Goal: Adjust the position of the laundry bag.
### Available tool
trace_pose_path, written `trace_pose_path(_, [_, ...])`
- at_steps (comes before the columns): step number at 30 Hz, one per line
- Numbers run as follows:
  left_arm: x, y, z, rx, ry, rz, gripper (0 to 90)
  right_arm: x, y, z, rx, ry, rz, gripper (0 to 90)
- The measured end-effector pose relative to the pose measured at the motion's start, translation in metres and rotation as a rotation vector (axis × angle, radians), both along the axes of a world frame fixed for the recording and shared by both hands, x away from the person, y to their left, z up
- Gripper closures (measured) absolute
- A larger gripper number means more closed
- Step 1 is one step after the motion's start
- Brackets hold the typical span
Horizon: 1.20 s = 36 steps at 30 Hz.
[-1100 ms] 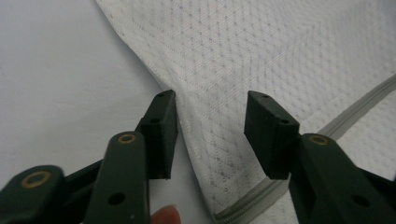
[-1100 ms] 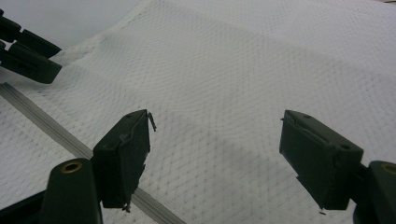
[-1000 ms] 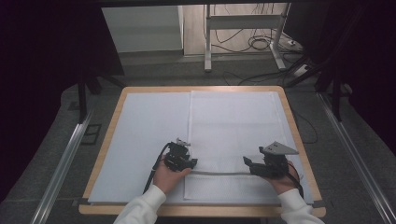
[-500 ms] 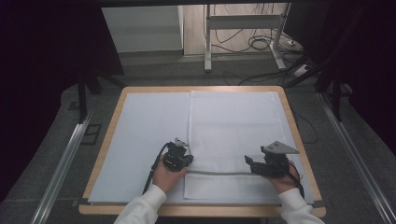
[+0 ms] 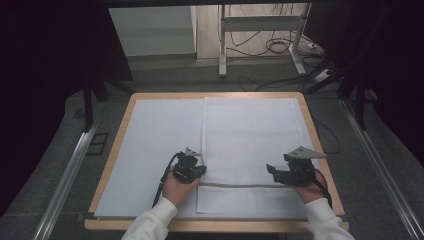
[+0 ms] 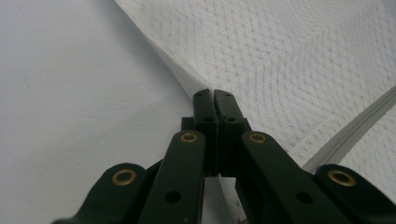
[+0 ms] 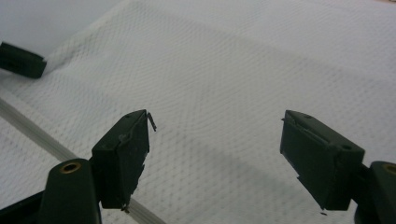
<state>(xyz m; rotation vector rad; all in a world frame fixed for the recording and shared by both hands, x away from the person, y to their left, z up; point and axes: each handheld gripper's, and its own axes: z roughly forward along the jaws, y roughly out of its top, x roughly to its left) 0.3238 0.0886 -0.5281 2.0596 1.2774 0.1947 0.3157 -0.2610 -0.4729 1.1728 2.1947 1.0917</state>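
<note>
Jaws, left: pretty much pressed flat together in the left gripper view, with the towel's left edge pinched right at the tips. The cloth lifts up into a little ridge where they bite.
Jaws, right: spread wide in the right gripper view, nothing between them, just waffle weave under the gap. Can't tell whether the tips touch the cloth or hover just over it.
Table (image 5: 120, 150): wooden rim, with a pale sheet over most of the top.
Towel (image 5: 250, 135): white and textured, lying flat on the right half of the table and running from the far edge nearly to the near one. A grey stripe (image 5: 235, 185) crosses it near the near end, and both grippers sit just beyond that stripe.
Left gripper (image 6: 213, 95): at the towel's left edge, held by a hand in a white sleeve.
Right gripper (image 7: 215, 140): over the towel's right side, near its right edge, well apart from the left one, jaws pointing leftward across the cloth. The left gripper's tip shows in its view's upper left corner.
</note>
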Motion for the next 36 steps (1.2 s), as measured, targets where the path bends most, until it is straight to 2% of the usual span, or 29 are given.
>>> trace_pose_path(4, [0.0,0.001,0.0,-0.013,0.004,0.001,89.8,0.003,-0.012,0.008,0.016,-0.002,-0.035,23.3])
trace_pose_path(7, [0.0,0.004,0.001,-0.03,0.008,-0.002,89.8,0.007,-0.02,0.01,-0.023,-0.005,-0.068,23.3])
trace_pose_path(10, [0.001,0.006,0.002,-0.05,0.016,0.0,89.8,0.01,-0.034,0.01,-0.021,0.016,-0.102,23.3])
trace_pose_path(16, [0.002,0.008,0.001,-0.056,0.024,0.003,89.8,0.014,-0.05,0.011,-0.042,0.046,-0.159,23.4])
trace_pose_path(36, [0.001,0.01,0.001,-0.072,0.029,0.007,89.8,0.024,-0.074,0.003,-0.082,0.128,-0.247,24.7])
